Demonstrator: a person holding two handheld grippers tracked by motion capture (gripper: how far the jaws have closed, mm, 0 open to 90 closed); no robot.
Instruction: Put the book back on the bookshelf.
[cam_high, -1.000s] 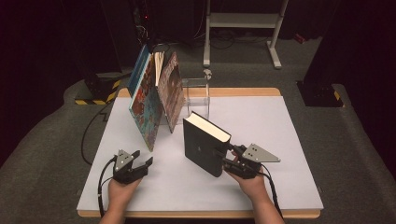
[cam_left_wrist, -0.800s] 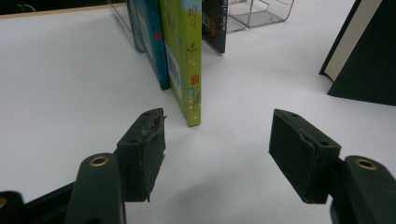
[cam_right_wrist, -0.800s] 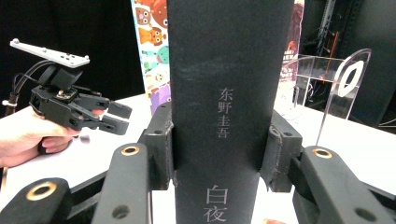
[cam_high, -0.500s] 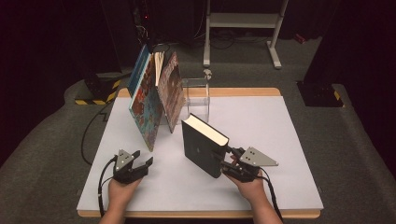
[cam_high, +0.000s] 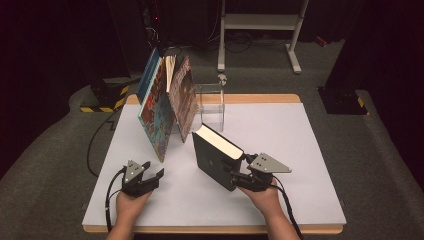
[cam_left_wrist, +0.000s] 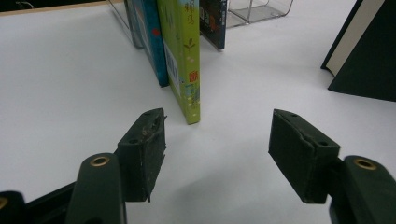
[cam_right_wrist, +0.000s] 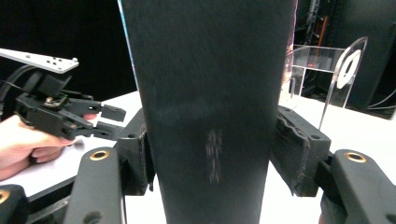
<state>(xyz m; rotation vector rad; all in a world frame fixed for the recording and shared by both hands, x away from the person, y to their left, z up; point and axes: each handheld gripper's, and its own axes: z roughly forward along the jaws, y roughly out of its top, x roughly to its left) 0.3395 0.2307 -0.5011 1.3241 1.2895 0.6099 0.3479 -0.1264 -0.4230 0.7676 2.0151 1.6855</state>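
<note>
Nearest, the right gripper (cam_high: 240, 176) has the spine of the black hardcover book (cam_high: 215, 157) between its jaws, which have just been opening; a slight gap shows at the right pad (cam_right_wrist: 294, 156). Spine lettering is blurred, unreadable. The book stands upright on the white table (cam_high: 300, 165). The left gripper (cam_high: 150, 176) rests spread and empty. Farther back, picture books (cam_high: 167, 107) lean together; the green cover (cam_left_wrist: 184, 60) shows a barcode and illegible characters. A clear acrylic stand (cam_high: 212, 102) sits behind.

Left tongs (cam_left_wrist: 217, 156) agape; right tongs (cam_right_wrist: 212, 156) just loosening.
</note>
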